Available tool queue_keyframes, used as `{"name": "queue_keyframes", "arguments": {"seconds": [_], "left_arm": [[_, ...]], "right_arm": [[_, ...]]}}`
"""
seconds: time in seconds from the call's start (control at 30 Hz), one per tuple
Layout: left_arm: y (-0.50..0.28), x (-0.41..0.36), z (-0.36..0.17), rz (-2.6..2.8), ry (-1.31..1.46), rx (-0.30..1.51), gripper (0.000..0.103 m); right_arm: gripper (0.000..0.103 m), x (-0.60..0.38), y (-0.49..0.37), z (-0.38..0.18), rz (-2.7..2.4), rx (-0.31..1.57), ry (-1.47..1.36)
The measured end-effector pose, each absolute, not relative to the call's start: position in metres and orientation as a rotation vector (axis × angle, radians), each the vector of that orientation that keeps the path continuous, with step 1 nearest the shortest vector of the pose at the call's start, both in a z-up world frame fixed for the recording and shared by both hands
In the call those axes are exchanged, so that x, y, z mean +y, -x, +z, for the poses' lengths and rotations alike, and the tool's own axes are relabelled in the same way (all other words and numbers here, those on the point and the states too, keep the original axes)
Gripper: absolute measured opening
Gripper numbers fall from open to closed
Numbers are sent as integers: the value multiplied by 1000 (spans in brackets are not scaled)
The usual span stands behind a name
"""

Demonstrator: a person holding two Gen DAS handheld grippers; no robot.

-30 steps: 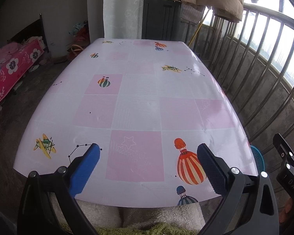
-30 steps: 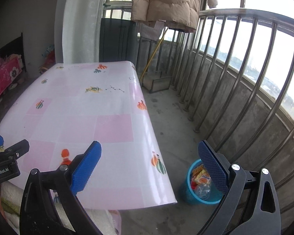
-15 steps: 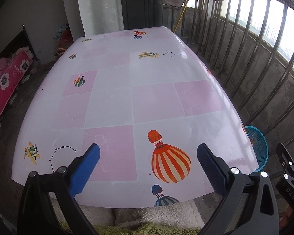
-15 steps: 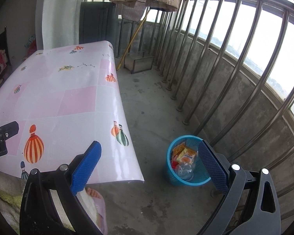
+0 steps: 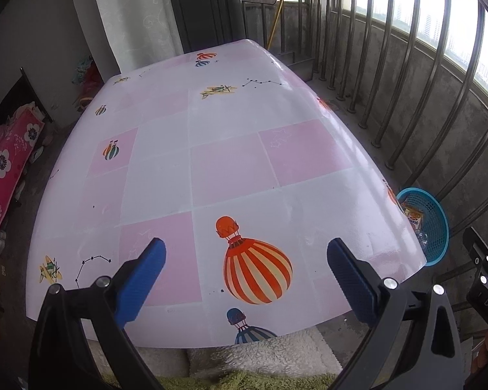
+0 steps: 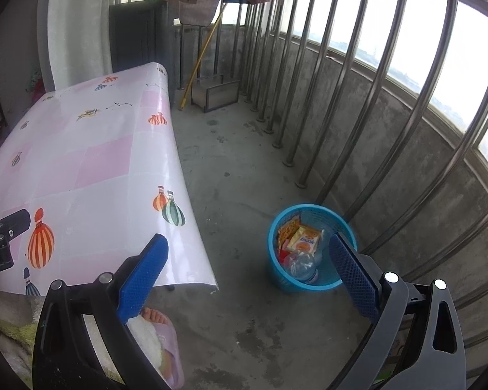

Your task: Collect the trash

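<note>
Now, left gripper [image 5: 246, 260]: blue pads [image 5: 140, 279] spread wide, nothing between them, hovering low over the near edge of the table [image 5: 231, 162], a striped balloon print straight ahead between the 2 pads. Right gripper [image 6: 249, 265]: equally wide, equally empty, pointed at bare concrete floor [image 6: 231, 175], left pad over the hanging corner of the tablecloth, right pad overlapping the rim of the blue bin [image 6: 276, 279].

Beyond the right pad, inside that bin: a clear plastic bottle [image 6: 301, 265], an orange-and-white carton [image 6: 304, 242] and some red and yellow wrappers [image 6: 288, 230], all already dropped in. Same bin just visible from the left camera, past the right-hand table edge and low against the railing [image 6: 367, 104].

No loose trash showing on the tabletop ahead of the left pads, nor on the floor ahead of the right pads. Collection probably finished, or nearly so; nothing left to grab within these 2 views.

To close the step well: sweep both cameras slowly across table and floor for a last check, especially under the table and behind the bin, both out of sight. Pads best kept wide and clear of the bin rim, since a light mesh basket likely tips with a nudge. Mind also the slippered foot [image 6: 159, 344] just below the right gripper's left pad.
</note>
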State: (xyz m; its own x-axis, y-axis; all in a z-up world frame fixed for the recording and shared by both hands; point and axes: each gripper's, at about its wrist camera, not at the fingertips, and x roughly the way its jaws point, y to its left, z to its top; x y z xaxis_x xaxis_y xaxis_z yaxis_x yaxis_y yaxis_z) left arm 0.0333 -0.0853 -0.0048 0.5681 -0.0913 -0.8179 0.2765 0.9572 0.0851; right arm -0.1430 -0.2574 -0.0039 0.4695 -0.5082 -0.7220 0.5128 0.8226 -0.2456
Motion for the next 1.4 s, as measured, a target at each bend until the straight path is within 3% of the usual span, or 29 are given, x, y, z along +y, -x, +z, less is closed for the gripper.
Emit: {"name": "queue_keyframes", "arguments": {"seconds": [1.4], "left_arm": [[-21, -90, -10, -220, -272, 976, 97]], "right_arm": [[95, -263, 152, -13, -620, 931, -16]]}}
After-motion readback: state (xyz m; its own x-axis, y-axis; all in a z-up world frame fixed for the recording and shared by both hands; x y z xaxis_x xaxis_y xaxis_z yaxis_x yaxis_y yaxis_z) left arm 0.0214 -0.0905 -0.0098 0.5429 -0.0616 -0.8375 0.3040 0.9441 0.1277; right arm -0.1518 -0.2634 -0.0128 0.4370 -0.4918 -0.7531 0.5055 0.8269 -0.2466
